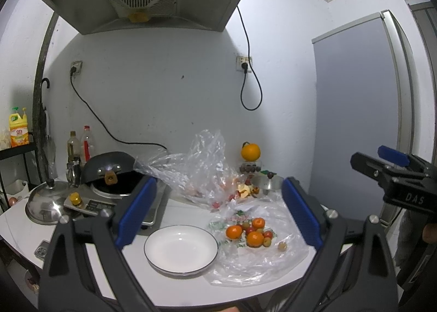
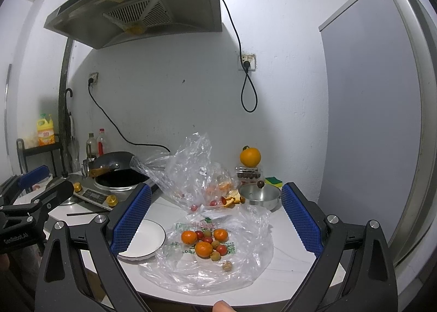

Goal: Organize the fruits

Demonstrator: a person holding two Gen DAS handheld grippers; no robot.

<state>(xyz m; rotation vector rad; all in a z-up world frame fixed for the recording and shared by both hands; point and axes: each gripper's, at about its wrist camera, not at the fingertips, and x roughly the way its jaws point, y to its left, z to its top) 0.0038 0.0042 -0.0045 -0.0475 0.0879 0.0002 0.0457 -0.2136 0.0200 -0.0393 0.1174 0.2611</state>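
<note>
A pile of small fruit, three oranges with red and yellowish berries, lies on a flattened clear plastic bag on the white counter. One yellowish berry sits apart from the pile. An empty white plate with a dark rim lies just left of the bag. My left gripper hovers open above the plate and fruit, holding nothing. My right gripper is open too, above the fruit pile, and it appears in the left wrist view as a black body at the far right.
A second crumpled bag with peel and berries sits behind. Behind that are a small steel pot, a large orange on a box, an induction cooker with a black wok, a steel lid and a fridge at right.
</note>
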